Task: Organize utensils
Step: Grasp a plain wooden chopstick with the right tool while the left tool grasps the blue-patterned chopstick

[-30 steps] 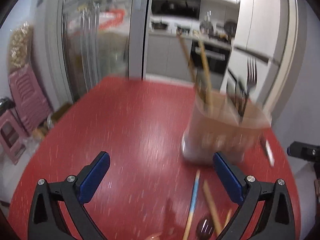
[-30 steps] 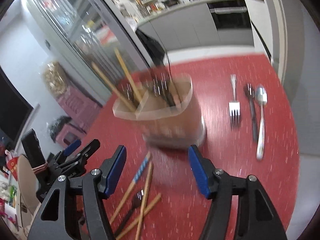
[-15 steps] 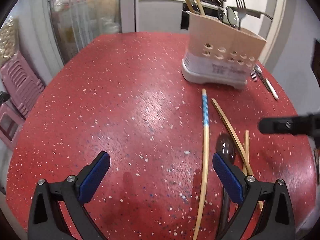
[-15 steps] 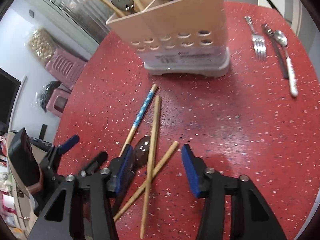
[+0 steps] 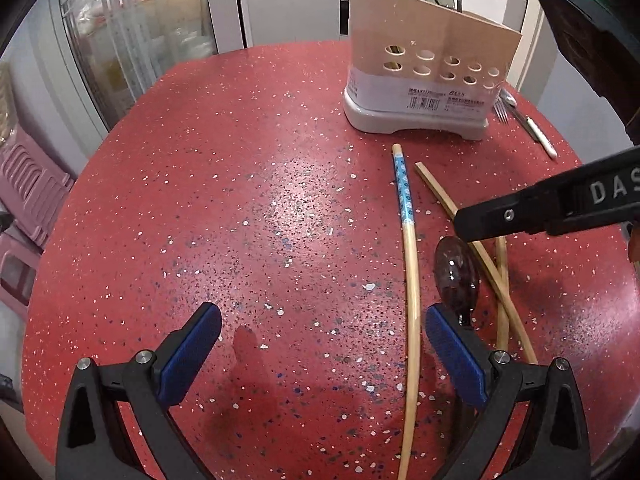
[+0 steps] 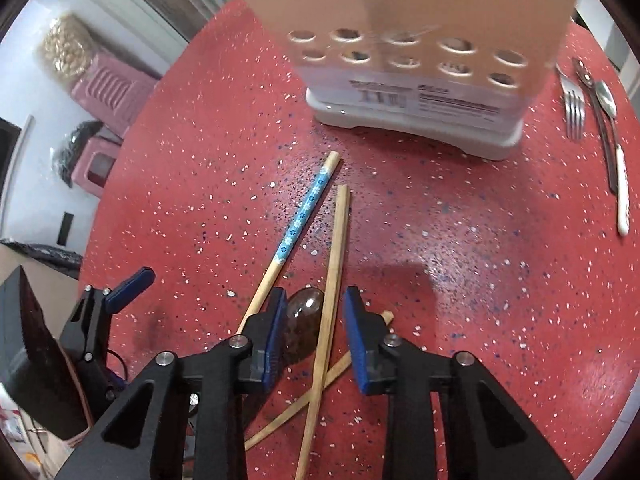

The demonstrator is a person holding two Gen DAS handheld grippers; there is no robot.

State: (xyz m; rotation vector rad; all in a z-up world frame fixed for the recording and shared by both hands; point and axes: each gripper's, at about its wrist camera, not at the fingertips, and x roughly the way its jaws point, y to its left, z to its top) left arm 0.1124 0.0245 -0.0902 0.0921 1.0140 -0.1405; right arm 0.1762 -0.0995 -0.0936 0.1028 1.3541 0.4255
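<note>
Red speckled counter [image 5: 248,184] carries a beige utensil holder [image 6: 404,52] with spoons and a fork standing in it. Just in front of the holder lie a blue-patterned chopstick [image 6: 300,216], two plain wooden chopsticks [image 6: 332,276] crossing each other, and a dark spoon [image 6: 302,320]. Right claw [image 6: 316,336] hangs partly open over the spoon bowl and one plain chopstick, gripping nothing. Left claw [image 5: 320,356] spreads wide, empty, beside the patterned chopstick. Right of the holder lie a fork [image 6: 574,108] and a white-handled spoon [image 6: 614,148].
</note>
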